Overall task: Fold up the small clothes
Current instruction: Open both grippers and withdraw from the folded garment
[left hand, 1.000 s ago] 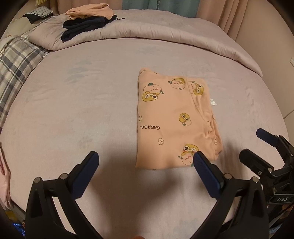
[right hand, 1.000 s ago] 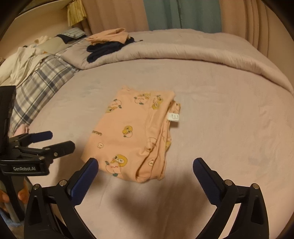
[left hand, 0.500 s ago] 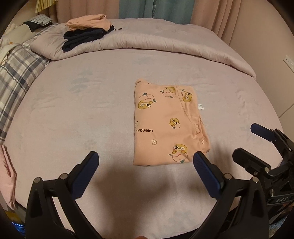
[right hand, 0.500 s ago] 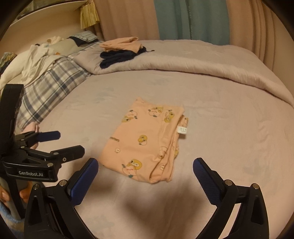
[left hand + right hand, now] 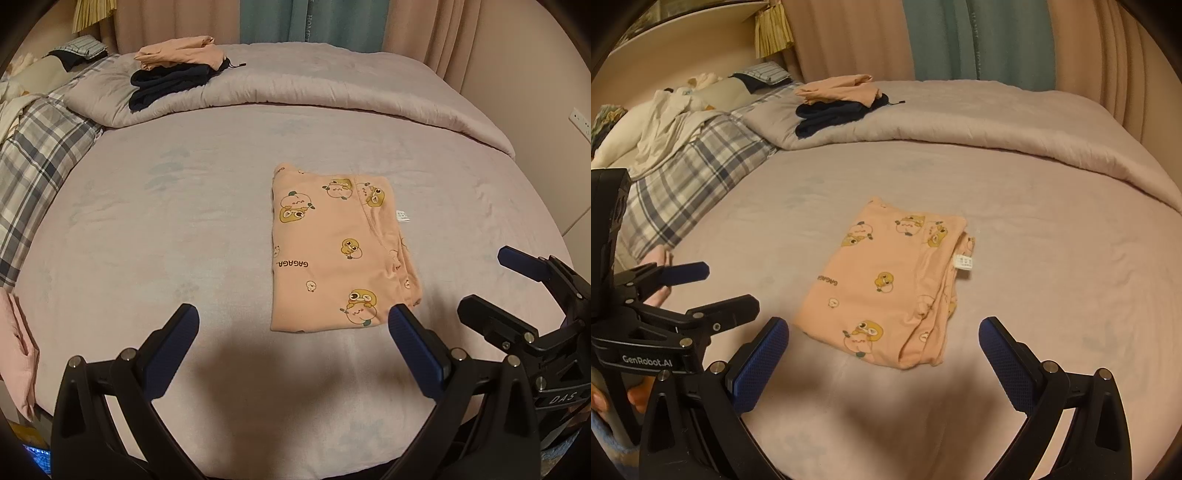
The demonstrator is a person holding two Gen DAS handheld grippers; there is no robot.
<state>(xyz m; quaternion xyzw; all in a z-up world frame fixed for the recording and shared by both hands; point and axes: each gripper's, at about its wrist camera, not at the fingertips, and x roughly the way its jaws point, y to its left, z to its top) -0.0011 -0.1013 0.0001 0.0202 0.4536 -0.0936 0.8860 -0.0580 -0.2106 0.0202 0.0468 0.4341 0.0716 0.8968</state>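
Note:
A small peach garment with yellow cartoon prints (image 5: 332, 251) lies folded flat in a rectangle on the pale pink bed (image 5: 166, 240); it also shows in the right wrist view (image 5: 890, 280), white label at its right edge. My left gripper (image 5: 291, 332) is open and empty, held above the bed near the garment's near edge. My right gripper (image 5: 882, 343) is open and empty, just short of the garment's near end. Each gripper shows in the other's view: the right one (image 5: 491, 284) at the right, the left one (image 5: 720, 288) at the left.
A rolled grey duvet (image 5: 332, 96) lies across the far side, with a stack of folded peach and navy clothes (image 5: 177, 70) on it. A plaid blanket (image 5: 33, 155) and loose white clothes (image 5: 665, 114) lie at the left. Curtains (image 5: 979, 37) hang behind.
Both grippers have drawn back and up from the folded garment, so it looks smaller and farther away. The garment has not moved. Both stay open.

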